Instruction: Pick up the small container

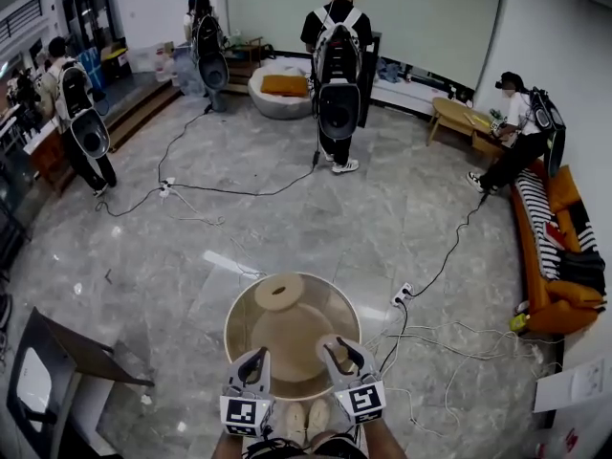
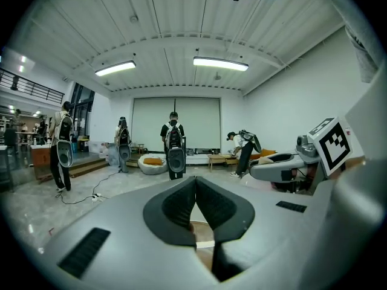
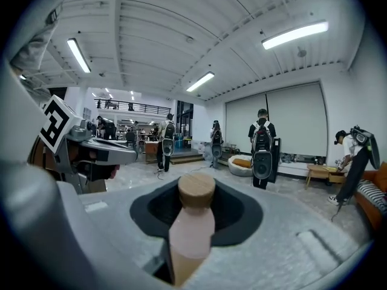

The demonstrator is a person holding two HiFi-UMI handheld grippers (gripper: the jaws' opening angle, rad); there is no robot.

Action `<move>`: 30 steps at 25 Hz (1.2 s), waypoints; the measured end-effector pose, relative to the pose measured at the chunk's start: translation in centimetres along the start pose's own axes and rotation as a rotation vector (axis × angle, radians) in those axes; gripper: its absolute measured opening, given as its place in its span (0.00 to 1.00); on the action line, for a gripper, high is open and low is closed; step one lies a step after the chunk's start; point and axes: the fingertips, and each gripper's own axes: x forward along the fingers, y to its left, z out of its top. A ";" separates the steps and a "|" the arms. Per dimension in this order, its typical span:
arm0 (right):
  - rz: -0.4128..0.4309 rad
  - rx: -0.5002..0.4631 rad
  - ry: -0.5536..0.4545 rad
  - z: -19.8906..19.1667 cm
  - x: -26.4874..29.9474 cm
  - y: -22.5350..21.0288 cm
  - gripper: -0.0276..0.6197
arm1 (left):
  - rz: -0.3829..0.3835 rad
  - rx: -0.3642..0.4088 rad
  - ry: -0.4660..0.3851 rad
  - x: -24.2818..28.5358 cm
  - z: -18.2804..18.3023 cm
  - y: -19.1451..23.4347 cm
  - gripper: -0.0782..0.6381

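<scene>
**A:** Where is the small container?

**B:** At the bottom centre of the right gripper view. It's a pale pink small container (image 3: 191, 231) with a round wooden cap (image 3: 196, 190), and it stands upright between the dark pads (image 3: 160, 209) of the right tongs (image 3: 197, 205).

**A:** Gripped, or just sitting between them?

**B:** Gripped. The jaws are clenched on its body from both sides, and the cap pokes up above them.

**A:** And the left tongs?

**B:** The left tongs (image 2: 195, 192) have their jaws pressed together with nothing between them. In the head view both pairs sit side by side at the bottom centre, the left just left of the right. I can't make out the container from up there.

**A:** What's around them?

**B:** A round table (image 1: 229, 328) lies under the tips, with a wooden disc (image 1: 278, 292) on its upper-left part. Beyond it is grey marble floor (image 1: 172, 256) with cables (image 1: 449, 251) trailing across. There's an orange sofa (image 1: 550, 290) at the right edge, and a person with a backpack (image 1: 337, 75) stands at top centre.
</scene>
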 end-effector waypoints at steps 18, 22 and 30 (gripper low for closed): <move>-0.038 -0.061 -0.013 1.2 -7.2 2.1 0.23 | -0.014 0.034 -0.022 -5.9 0.7 -2.1 0.13; -0.048 -0.055 -0.010 0.9 -7.9 2.3 0.23 | -0.022 0.040 -0.026 -6.3 0.7 -2.5 0.13; -0.057 -0.052 -0.010 0.9 -8.4 2.8 0.23 | -0.027 0.047 -0.015 -7.0 0.6 -2.5 0.13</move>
